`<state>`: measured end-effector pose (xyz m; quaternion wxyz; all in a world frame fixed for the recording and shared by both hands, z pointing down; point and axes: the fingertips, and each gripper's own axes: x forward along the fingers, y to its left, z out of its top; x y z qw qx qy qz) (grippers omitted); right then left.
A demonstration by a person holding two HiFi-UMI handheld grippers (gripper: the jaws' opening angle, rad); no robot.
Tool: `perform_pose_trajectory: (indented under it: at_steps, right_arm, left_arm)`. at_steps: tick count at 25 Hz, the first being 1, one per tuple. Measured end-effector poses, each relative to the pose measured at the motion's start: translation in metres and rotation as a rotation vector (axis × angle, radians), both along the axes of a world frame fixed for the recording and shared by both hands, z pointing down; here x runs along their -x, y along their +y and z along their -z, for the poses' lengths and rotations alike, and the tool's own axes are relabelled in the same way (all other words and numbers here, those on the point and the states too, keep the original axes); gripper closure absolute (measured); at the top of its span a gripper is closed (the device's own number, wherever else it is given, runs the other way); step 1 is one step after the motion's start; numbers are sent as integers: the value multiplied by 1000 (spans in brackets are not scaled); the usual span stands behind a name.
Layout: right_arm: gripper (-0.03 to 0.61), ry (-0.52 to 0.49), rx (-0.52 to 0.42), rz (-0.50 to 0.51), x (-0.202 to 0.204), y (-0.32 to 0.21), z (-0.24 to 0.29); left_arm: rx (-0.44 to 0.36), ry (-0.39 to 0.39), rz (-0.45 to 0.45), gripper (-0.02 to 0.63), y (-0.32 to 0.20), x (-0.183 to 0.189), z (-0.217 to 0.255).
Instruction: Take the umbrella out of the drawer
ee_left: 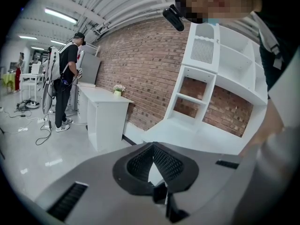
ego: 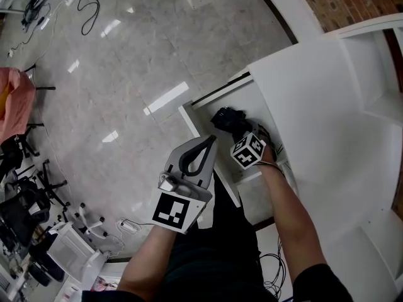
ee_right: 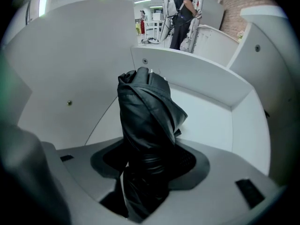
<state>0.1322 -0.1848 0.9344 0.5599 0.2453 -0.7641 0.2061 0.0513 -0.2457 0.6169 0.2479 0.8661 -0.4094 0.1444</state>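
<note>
The left gripper has its two grey jaws pressed together at the tips, with nothing held. Past it is a white shelf against a brick wall. To the left is a white cabinet with a small flower pot on top. Far left, a person with a backpack stands on the shiny floor

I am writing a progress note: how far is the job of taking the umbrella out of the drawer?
Done: the drawer stands open. In hand: the right gripper reaches into it, jaws around the umbrella; whether they press it is unclear. To do: lift the umbrella out. The left gripper is shut and empty.
</note>
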Motion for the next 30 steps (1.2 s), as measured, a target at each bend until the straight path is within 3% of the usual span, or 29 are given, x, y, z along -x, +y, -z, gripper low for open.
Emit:
perform_pose_trajectory:
  at_steps: [9,30]
  right_arm:
    - [347,-144,-68,-136,17,-5,48]
    - [347,-484,-374,-519,7,-24,259]
  left_arm:
    - [-22,0,-20,609,5,9,14]
    - [-102,61,-87,609,7,27,97]
